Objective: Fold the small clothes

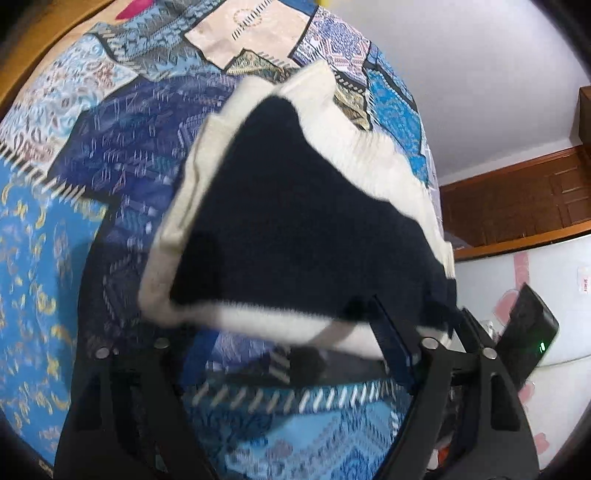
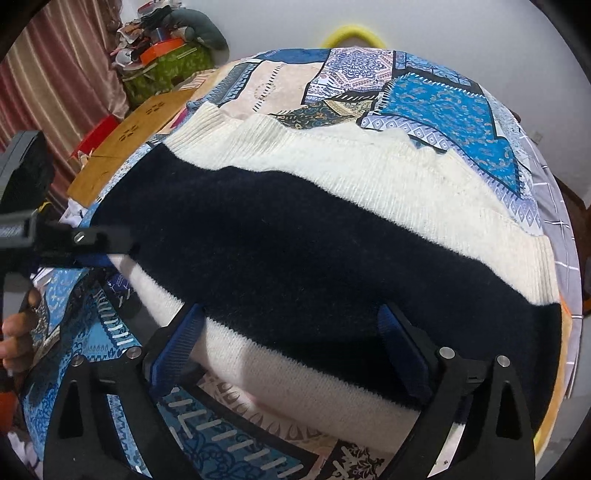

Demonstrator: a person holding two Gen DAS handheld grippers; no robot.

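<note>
A small knit sweater, cream with a broad navy band [image 2: 295,240], lies on a patchwork bedspread [image 2: 443,99]. In the right wrist view my right gripper [image 2: 291,332] is open, its blue pads [image 2: 184,332] astride the sweater's near edge. My left gripper [image 2: 110,240] shows at the left, at the sweater's left end. In the left wrist view the sweater [image 1: 295,221] lies ahead, blurred. My left gripper [image 1: 280,347] stands wide open, its right blue pad [image 1: 391,339] against the sweater's near corner. The left finger is mostly hidden. The right gripper's body [image 1: 528,332] shows at the right.
The bedspread [image 1: 55,258] covers a bed. A wooden board [image 2: 147,122], a green box [image 2: 166,74] with clutter and a curtain [image 2: 55,74] stand at the left. A yellow ring [image 2: 351,35] is behind the bed. A wooden cabinet [image 1: 517,199] stands at the right.
</note>
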